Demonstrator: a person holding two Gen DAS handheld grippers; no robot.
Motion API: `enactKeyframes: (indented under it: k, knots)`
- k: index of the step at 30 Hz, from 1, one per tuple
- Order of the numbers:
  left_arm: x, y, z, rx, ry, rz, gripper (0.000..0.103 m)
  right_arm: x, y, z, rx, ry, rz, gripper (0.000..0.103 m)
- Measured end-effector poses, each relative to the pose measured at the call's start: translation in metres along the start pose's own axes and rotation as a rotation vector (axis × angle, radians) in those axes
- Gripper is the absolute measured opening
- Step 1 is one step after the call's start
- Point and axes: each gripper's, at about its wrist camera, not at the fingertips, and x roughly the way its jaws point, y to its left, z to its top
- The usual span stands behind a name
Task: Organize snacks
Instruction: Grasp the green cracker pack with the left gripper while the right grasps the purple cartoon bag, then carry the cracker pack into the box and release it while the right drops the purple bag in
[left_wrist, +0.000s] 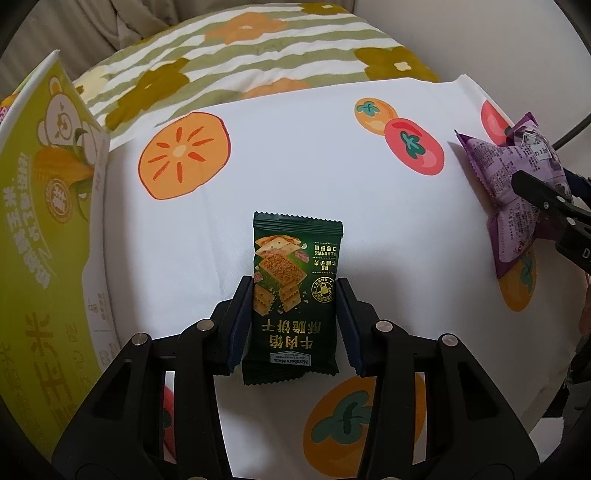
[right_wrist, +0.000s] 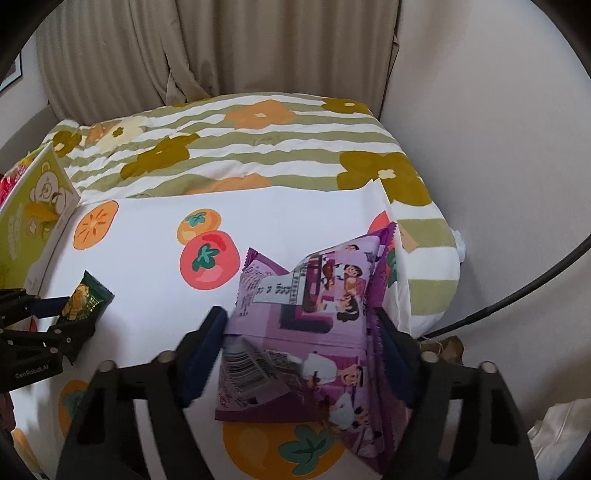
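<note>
The sorting is looking barely begun: both snacks are still lying on the fruit-print cloth, beside the yellow-green box. The left gripper is pinching the green cracker packet narrowly by its long edges, near the box. The right gripper is straddling the purple snack bag, far from the box; its right finger is touching the bag, its blurred left finger just beside it.

The right wrist view is showing curtains and red packets peeking behind the box. The left wrist view is showing the cracker packet's printed front.
</note>
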Motion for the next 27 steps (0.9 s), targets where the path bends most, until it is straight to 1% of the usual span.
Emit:
enactKeyframes:
  k: [1,5,10,15,19,22,27]
  knots:
    - [0.000,0.000,-0.001,0.000,0.000,-0.002,0.040,0.000,0.000,0.000,-0.003,-0.001,-0.005,0.068]
    - [-0.004,-0.003,-0.002,-0.001,-0.005,-0.007,0.040,-0.004,-0.004,0.000,0.021,-0.006,0.013,0.057]
    - [-0.010,-0.005,-0.002,-0.013,-0.014,-0.017,0.040,-0.010,-0.007,-0.002,0.041,-0.004,0.030,0.054]
    - [-0.028,-0.006,0.000,-0.024,-0.045,-0.027,0.040,-0.025,-0.008,-0.002,0.053,-0.028,0.044,0.053]
    - [-0.050,-0.010,0.004,-0.037,-0.079,-0.036,0.040,-0.043,-0.011,0.004,0.048,-0.060,0.056,0.053]
    - [-0.076,-0.012,0.010,-0.058,-0.124,-0.038,0.040,-0.058,-0.012,0.011,0.037,-0.084,0.069,0.053]
    - [-0.124,-0.010,0.016,-0.105,-0.202,-0.034,0.040,-0.093,-0.008,0.029,-0.010,-0.138,0.130,0.053]
